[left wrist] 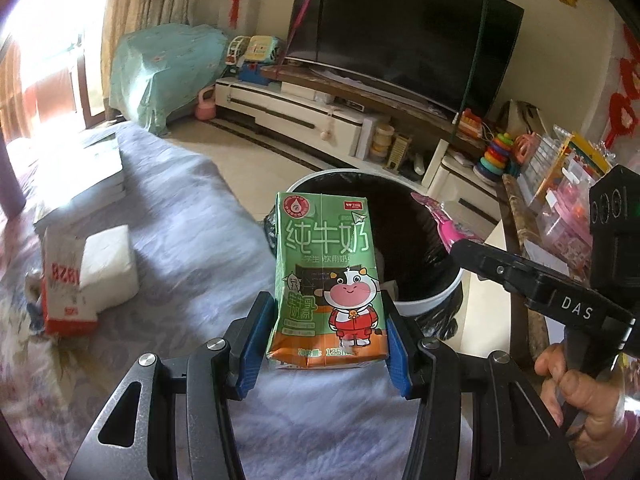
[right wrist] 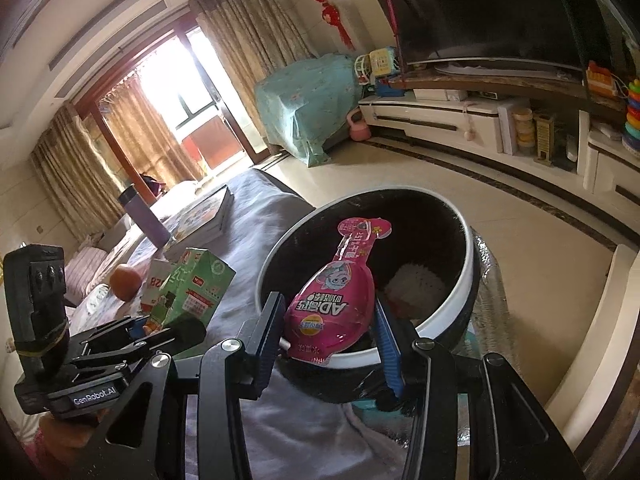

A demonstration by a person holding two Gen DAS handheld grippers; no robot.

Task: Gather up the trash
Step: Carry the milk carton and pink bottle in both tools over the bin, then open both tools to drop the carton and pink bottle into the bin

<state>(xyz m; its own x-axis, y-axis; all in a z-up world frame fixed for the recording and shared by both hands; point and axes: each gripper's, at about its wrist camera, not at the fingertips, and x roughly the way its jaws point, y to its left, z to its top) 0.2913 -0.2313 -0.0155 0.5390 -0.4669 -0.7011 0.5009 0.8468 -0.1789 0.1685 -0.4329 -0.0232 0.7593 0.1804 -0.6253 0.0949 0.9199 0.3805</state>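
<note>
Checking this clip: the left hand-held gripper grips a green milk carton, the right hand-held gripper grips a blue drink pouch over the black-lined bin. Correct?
One detail is wrong: the drink pouch is pink, not blue, as the right wrist view shows. The rest holds: the left hand-held gripper grips the green milk carton, and the right hand-held gripper holds its pouch over the black-lined bin.

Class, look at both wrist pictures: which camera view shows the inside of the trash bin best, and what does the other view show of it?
The right wrist view. It looks down into the trash bin, showing the black liner and pale trash at the bottom, though the pink pouch covers part. In the left wrist view the milk carton blocks much of the bin; only a dark interior shows.
</note>
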